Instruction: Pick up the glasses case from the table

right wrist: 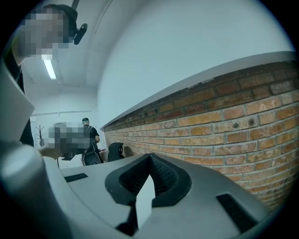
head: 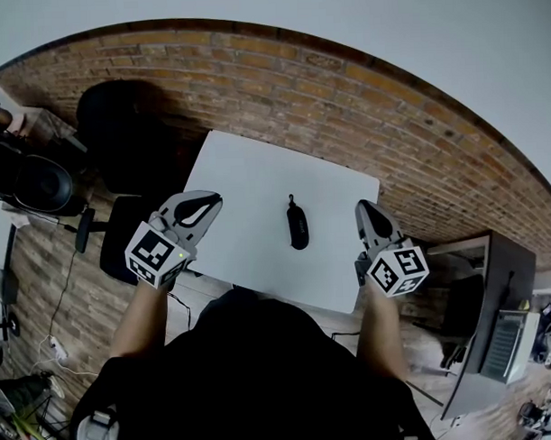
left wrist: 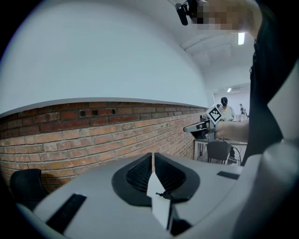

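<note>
A brick wall [head: 344,104] curves across the upper half of the head view. Below it, at the centre of the frame, stands a white table [head: 247,179]. The table's near edge is hidden behind the person's black-clad shoulders [head: 254,378], which fill the bottom centre. A black office chair [head: 119,139] at the upper left is mostly lost in shadow, and a dark desk [head: 495,297] is cut off towards the lower right.

The left gripper [head: 205,204] hovers over the table's left edge and the right gripper [head: 365,211] over its right edge. Each one's own view shows its jaws pressed together along a thin seam, with nothing caught between them: left gripper [left wrist: 153,161], right gripper [right wrist: 150,161]. In the left gripper view a tiny dark shape sits in the sliver of white below the seam; it is too small to identify.

The glasses case [head: 297,226] lies on the table just right of centre. It is between the two grippers, nearer the right one, and touches neither. It is black, a slim elongated oval lying lengthwise up the frame, with a small tab or loop at its upper end. Its surface detail cannot be made out.
</note>
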`<state>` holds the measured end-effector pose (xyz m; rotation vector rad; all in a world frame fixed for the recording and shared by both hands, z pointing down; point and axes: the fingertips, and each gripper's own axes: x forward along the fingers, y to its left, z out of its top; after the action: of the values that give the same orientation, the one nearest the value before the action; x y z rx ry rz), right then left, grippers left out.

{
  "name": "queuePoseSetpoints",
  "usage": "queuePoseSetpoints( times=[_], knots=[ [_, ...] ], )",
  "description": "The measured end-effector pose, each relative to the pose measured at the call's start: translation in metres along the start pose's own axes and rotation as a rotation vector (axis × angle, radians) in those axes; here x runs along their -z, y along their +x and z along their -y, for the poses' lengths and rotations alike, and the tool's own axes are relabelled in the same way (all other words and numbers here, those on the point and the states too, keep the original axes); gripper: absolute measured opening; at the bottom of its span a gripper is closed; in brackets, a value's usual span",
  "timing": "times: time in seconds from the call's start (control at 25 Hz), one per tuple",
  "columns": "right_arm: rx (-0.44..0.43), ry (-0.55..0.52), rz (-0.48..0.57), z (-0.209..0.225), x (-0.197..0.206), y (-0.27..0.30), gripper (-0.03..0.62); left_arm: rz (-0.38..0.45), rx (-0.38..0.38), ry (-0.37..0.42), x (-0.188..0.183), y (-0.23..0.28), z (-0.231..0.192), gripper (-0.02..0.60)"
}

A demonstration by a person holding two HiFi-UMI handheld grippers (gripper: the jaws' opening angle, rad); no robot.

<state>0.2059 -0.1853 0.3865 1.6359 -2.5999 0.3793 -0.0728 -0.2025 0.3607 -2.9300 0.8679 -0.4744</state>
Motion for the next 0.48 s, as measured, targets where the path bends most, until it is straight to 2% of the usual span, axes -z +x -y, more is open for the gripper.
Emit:
queuePoseSetpoints(
  times=[0.48],
  knots=[
    [0.004,0.003,0.011,-0.0073,-0.0039,0.0024,0.014,-0.007,0.004,0.001,-0.0019,-0.0051,-0.0088,0.026]
  ],
)
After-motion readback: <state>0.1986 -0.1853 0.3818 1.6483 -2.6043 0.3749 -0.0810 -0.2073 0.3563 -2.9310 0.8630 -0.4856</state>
